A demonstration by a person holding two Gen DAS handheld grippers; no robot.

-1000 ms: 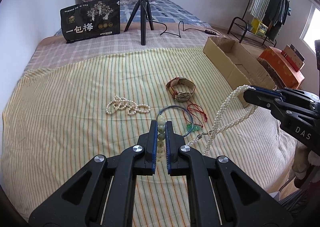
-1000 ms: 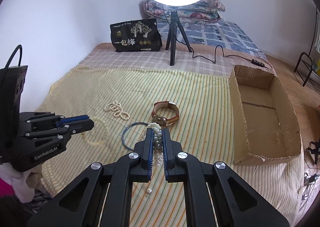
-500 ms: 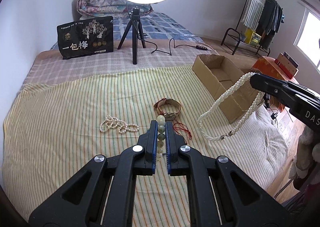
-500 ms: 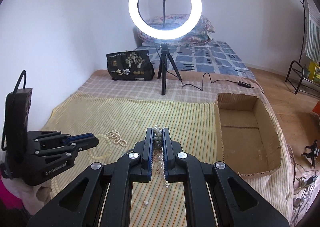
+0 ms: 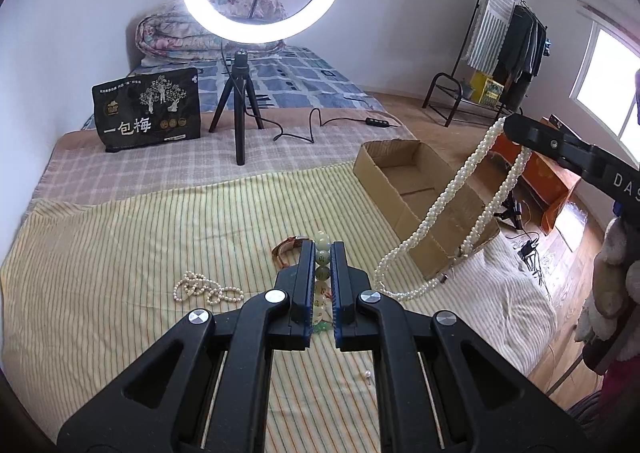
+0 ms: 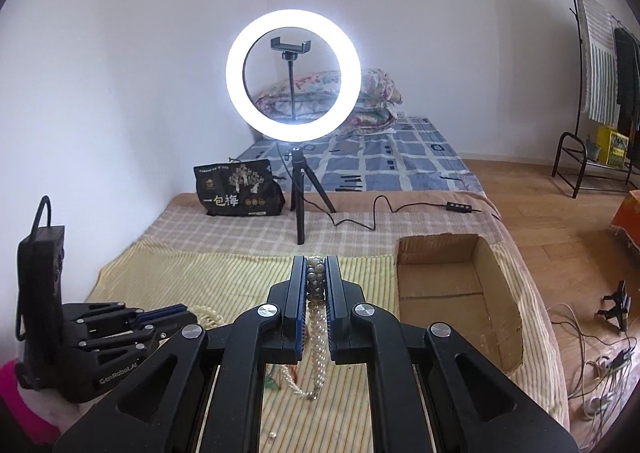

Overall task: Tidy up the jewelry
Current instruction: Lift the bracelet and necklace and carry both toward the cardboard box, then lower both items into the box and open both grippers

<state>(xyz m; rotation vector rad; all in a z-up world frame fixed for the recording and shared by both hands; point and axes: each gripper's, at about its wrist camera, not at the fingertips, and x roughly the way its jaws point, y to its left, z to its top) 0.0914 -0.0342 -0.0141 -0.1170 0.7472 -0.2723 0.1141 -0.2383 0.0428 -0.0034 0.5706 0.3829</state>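
My left gripper (image 5: 323,249) is shut on a pale green bead bracelet (image 5: 322,255) and holds it above the striped sheet. My right gripper (image 6: 316,265) is shut on a twisted pearl necklace (image 6: 317,337). In the left wrist view the pearl necklace (image 5: 448,189) hangs in a long loop from the right gripper (image 5: 514,129), in front of the open cardboard box (image 5: 416,181). A small pearl strand (image 5: 206,287) and a brown-strap watch (image 5: 285,249) lie on the sheet. The left gripper also shows in the right wrist view (image 6: 188,317), low at the left.
A ring light on a tripod (image 5: 240,121) and a black snack bag (image 5: 146,115) stand on the checked blanket behind. The cardboard box (image 6: 456,293) sits at the bed's right edge. A clothes rack (image 5: 504,49) and an orange box (image 5: 548,173) stand on the floor to the right.
Both grippers have risen and tilted up with their jewelry. The pearl necklace has lifted clear of the sheet and swung right, in front of the cardboard box.
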